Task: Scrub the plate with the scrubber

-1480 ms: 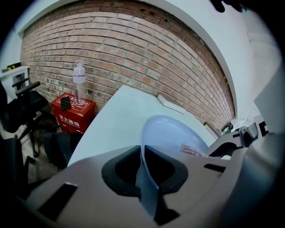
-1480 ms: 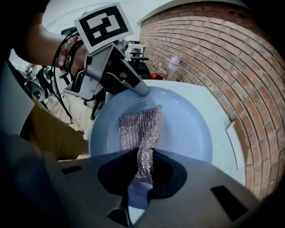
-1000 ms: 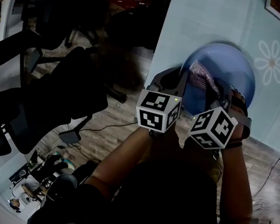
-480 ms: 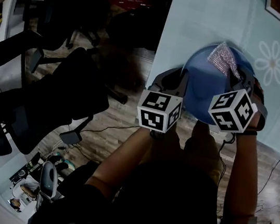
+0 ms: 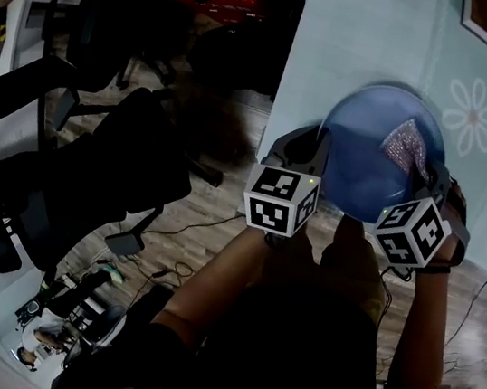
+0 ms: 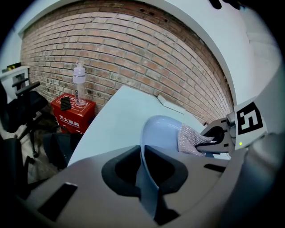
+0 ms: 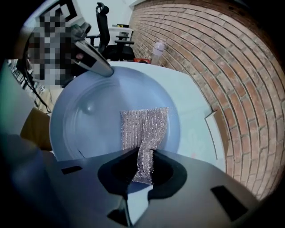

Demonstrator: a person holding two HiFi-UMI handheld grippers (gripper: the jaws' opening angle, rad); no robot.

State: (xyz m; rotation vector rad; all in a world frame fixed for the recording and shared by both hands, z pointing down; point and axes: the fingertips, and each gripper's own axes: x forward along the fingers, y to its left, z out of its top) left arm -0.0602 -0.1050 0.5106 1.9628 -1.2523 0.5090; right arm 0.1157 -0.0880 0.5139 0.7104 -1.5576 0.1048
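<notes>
Brick wall [image 6: 133,44] backs the pale-blue table [image 5: 369,35]; left gripper [image 6: 143,171] pinches the plate [image 5: 359,157], right gripper [image 7: 141,171] the scrubber [image 7: 144,127].

Head camera looks down; gripper cameras (close) share the plate [image 7: 89,129].

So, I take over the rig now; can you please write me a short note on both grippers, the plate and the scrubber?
Left gripper: shut on the rim of the plate, holding it at the near edge of the table.
Right gripper: shut on the scrubber, whose free end lies flat on the plate's inner face.
Done: both grips made, scrubber on the plate.
Left: scrub across the whole face; how much is already clean I cannot tell.
</notes>
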